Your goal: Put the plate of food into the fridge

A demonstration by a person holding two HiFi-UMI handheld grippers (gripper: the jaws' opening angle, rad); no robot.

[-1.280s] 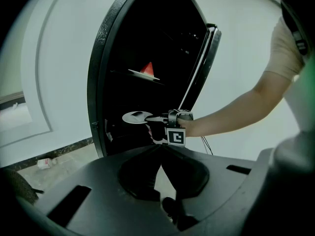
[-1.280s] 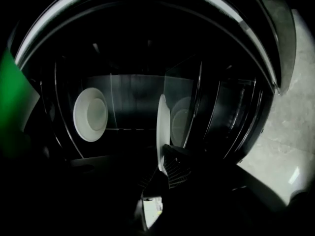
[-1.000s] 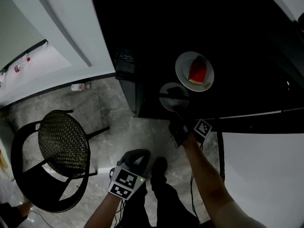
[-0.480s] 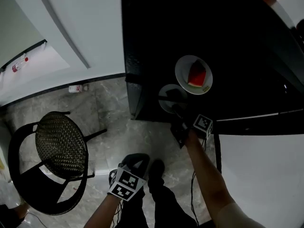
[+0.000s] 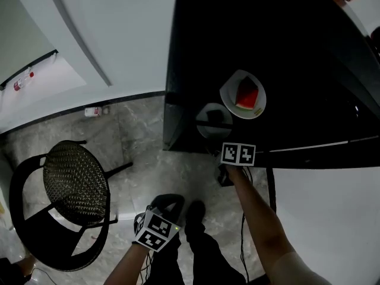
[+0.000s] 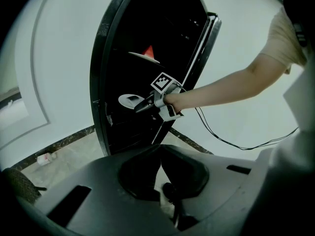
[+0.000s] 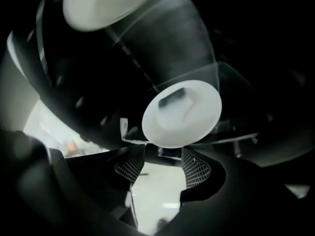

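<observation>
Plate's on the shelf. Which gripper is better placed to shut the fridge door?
Right, probably. The right gripper sits at the fridge opening beside the door. Its jaws have just been opening and are clear of the plate. The left gripper hangs shut, low over the floor.

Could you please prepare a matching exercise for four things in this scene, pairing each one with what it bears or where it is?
Things:
1. upper plate
2. lower plate
3. black chair
4. bottle

Descriptions:
A. lies on the floor by the wall
B. bears a dark piece
C. stands on the floor, left of the fridge in the head view
D. bears a red watermelon slice

Pairs: 1-D, 2-B, 3-C, 4-A.
</observation>
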